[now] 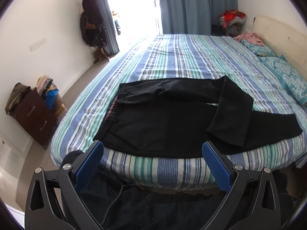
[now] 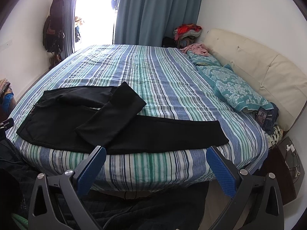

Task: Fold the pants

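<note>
Black pants lie flat along the near edge of the striped bed, waistband to the left. One leg stretches right; the other is bent back across it. They also show in the right wrist view, with the long leg's cuff at the right. My left gripper is open and empty, held just short of the bed edge below the pants' seat. My right gripper is open and empty, in front of the bed edge below the long leg.
Teal pillows and a cream headboard are at the right. A pink garment lies at the far corner. A dark dresser with clothes stands left of the bed. Coats hang on a rack. Dark cloth lies below the grippers.
</note>
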Motion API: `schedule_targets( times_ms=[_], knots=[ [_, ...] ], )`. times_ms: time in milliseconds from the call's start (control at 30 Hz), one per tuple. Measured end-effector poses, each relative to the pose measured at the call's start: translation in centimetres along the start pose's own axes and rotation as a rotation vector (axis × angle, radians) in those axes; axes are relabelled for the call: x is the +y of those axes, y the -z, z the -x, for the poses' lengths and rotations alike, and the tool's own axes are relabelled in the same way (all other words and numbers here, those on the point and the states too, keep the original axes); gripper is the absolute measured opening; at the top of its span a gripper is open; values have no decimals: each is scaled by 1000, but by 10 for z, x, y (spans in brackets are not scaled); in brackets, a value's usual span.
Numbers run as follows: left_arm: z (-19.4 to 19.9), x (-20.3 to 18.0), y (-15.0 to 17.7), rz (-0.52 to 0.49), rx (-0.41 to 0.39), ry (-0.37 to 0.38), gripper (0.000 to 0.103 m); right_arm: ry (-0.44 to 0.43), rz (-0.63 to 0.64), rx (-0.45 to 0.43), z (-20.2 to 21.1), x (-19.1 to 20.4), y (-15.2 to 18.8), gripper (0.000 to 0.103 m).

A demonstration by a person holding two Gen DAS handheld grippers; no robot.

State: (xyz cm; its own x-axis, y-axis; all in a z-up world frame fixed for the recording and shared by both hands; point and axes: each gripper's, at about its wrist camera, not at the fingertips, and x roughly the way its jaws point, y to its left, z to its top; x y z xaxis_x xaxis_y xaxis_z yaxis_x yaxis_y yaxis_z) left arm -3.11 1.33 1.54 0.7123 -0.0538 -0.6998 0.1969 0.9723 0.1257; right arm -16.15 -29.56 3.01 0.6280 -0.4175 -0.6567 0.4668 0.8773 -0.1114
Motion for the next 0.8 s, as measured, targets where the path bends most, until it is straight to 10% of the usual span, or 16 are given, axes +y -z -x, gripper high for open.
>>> schedule_targets(
  times_ms=[800],
  knots=[
    [22, -9, -5, -92, -44, 17, 102, 65, -56, -2, 12, -17, 2, 103]
  ],
)
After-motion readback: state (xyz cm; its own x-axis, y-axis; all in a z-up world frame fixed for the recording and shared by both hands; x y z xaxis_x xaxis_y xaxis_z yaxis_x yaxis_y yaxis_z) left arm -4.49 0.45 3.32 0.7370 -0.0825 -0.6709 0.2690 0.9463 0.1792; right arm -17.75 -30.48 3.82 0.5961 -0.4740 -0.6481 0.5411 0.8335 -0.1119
